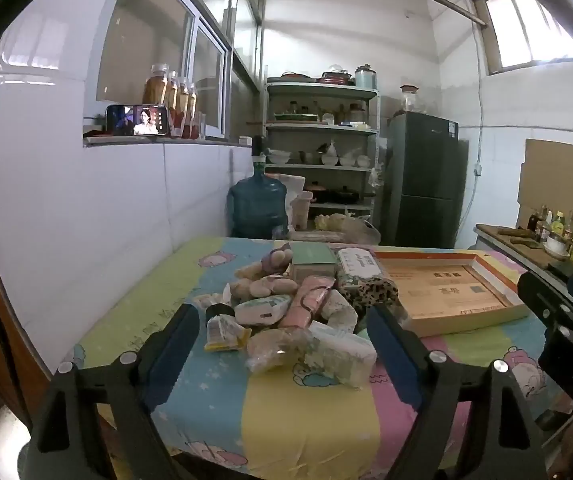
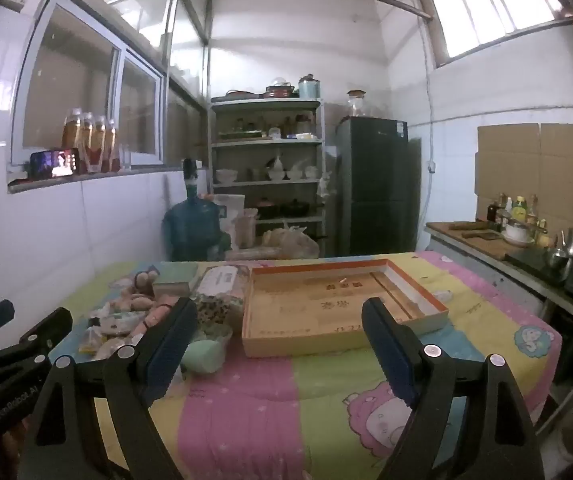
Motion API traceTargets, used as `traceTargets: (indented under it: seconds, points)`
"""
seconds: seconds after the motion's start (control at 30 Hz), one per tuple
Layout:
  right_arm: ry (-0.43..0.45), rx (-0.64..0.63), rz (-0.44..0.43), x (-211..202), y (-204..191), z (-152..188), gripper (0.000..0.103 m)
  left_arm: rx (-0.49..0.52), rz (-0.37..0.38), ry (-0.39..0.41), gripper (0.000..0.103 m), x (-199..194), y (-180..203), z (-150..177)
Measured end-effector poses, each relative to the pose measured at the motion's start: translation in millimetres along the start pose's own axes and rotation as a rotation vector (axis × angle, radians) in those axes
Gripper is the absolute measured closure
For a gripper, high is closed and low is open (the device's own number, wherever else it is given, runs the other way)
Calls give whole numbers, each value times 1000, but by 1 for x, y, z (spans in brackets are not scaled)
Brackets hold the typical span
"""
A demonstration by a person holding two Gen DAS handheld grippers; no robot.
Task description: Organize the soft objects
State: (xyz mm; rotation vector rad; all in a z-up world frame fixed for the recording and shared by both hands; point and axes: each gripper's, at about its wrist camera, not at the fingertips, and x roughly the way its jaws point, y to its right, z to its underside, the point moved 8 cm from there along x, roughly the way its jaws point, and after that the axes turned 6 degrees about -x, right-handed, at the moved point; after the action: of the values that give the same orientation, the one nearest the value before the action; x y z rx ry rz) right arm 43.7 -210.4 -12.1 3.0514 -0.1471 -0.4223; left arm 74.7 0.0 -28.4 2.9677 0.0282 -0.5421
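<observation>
Both grippers, left (image 1: 282, 332) and right (image 2: 278, 324), stand spread wide, grasping nothing. Pile of soft objects (image 1: 294, 304) lies left of the shallow cardboard tray (image 2: 326, 304), whose long axis runs left-right. Both rest on a pastel cartoon bedsheet (image 2: 246, 408) in a white-tiled kitchen.

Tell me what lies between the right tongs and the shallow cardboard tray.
Only bare striped pastel cartoon cloth: the open right tongs hover short of the shallow orange-rimmed cardboard tray. The right wrist view shows it.
</observation>
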Motion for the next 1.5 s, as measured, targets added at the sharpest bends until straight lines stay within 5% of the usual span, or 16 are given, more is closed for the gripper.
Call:
traceTargets:
  seconds: [1.5]
  points:
    - [4,-1,-52,-9,-17,-1,18,-15,13,1,17,-7,-6,3]
